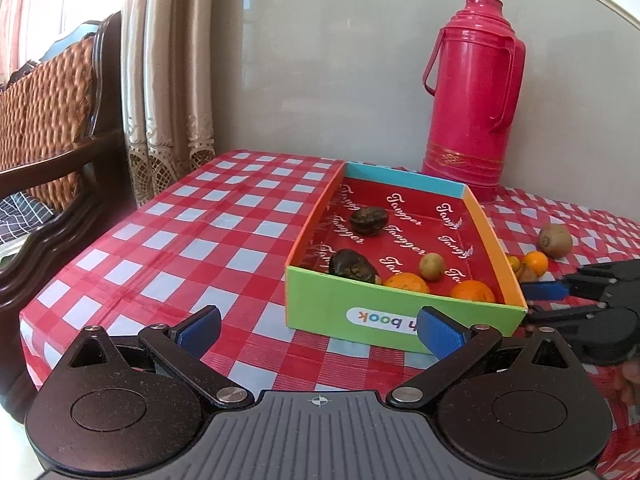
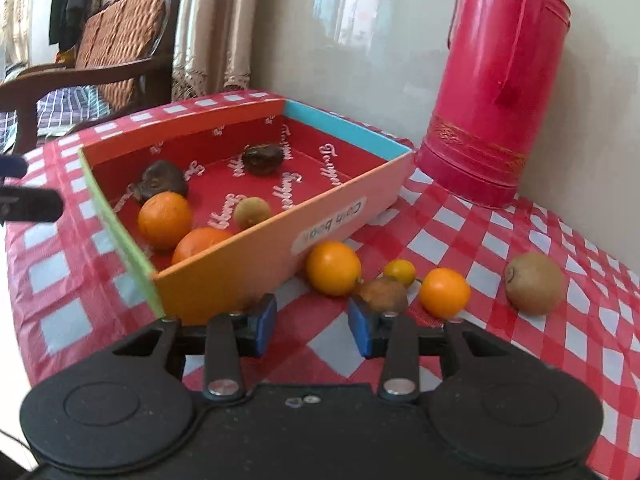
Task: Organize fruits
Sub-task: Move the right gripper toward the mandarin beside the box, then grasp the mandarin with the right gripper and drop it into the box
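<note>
Glossy pale grey wall (image 1: 340, 60) behind a red-and-white checked tablecloth (image 1: 180, 240); beige lace-hemmed curtain (image 1: 168, 80) and dark wooden chair with woven brown cushion (image 1: 48, 112) at left, daylit

A shallow multicoloured box (image 2: 256, 240) holds 2 oranges (image 2: 165, 220), 1 small kiwi (image 2: 251, 212) and 2 dark fruits (image 2: 262, 159), while 3 orange fruits (image 2: 333, 267), a brown one (image 2: 384, 294) and a kiwi (image 2: 534, 283) lie on the checked cloth just beside it
</note>
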The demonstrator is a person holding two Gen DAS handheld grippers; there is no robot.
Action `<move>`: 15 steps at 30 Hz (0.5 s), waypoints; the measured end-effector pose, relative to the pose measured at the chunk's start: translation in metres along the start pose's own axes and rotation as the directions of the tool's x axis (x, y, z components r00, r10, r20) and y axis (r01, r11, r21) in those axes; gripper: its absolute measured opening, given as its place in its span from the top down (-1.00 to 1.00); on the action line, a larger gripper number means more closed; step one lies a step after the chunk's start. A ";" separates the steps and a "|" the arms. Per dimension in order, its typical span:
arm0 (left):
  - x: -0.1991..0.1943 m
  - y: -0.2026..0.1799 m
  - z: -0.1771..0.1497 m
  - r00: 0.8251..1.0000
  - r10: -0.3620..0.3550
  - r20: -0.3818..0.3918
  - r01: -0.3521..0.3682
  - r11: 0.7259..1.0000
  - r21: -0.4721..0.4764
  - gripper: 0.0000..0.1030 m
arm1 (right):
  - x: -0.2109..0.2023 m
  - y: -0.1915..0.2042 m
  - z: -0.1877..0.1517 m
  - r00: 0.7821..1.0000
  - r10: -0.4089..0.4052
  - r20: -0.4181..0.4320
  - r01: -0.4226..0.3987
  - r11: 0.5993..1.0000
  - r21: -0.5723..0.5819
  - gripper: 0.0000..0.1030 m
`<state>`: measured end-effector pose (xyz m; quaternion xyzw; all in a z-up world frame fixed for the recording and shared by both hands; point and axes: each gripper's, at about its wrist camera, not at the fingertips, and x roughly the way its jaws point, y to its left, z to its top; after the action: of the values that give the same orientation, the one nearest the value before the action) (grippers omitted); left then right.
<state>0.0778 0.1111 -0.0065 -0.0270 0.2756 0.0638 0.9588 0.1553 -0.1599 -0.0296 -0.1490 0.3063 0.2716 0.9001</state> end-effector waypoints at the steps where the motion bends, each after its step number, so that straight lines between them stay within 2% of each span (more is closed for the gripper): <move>1: 0.000 -0.001 0.000 1.000 -0.001 0.000 0.001 1.000 0.003 -1.00 | 0.002 -0.002 0.001 1.000 -0.014 0.007 0.014 1.000 0.008 0.37; 5: 0.001 0.001 -0.003 1.000 0.005 -0.010 -0.005 1.000 0.008 -1.00 | 0.012 -0.010 0.002 1.000 -0.011 0.013 0.010 0.999 0.050 0.35; 10: 0.002 0.005 -0.003 1.000 0.013 -0.015 -0.013 1.000 0.001 -1.00 | 0.018 -0.015 0.004 1.000 -0.012 0.027 0.010 0.999 0.047 0.36; 12: 0.003 0.004 -0.003 1.000 0.014 -0.016 -0.014 1.000 0.004 -1.00 | 0.019 -0.016 0.005 0.999 -0.011 0.031 0.009 0.999 0.042 0.41; 13: 0.003 0.003 -0.003 1.000 0.013 -0.016 -0.013 1.000 0.006 -1.00 | 0.019 -0.017 0.006 0.999 -0.008 0.031 0.006 0.999 0.038 0.54; 15: 0.002 0.002 -0.003 1.000 0.012 -0.011 -0.011 1.000 0.008 -1.00 | 0.019 -0.016 0.008 1.000 -0.012 0.024 0.012 0.999 0.034 0.54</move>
<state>0.0774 0.1131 -0.0101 -0.0221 0.2814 0.0681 0.9569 0.1808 -0.1613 -0.0343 -0.1324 0.2989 0.2628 0.9078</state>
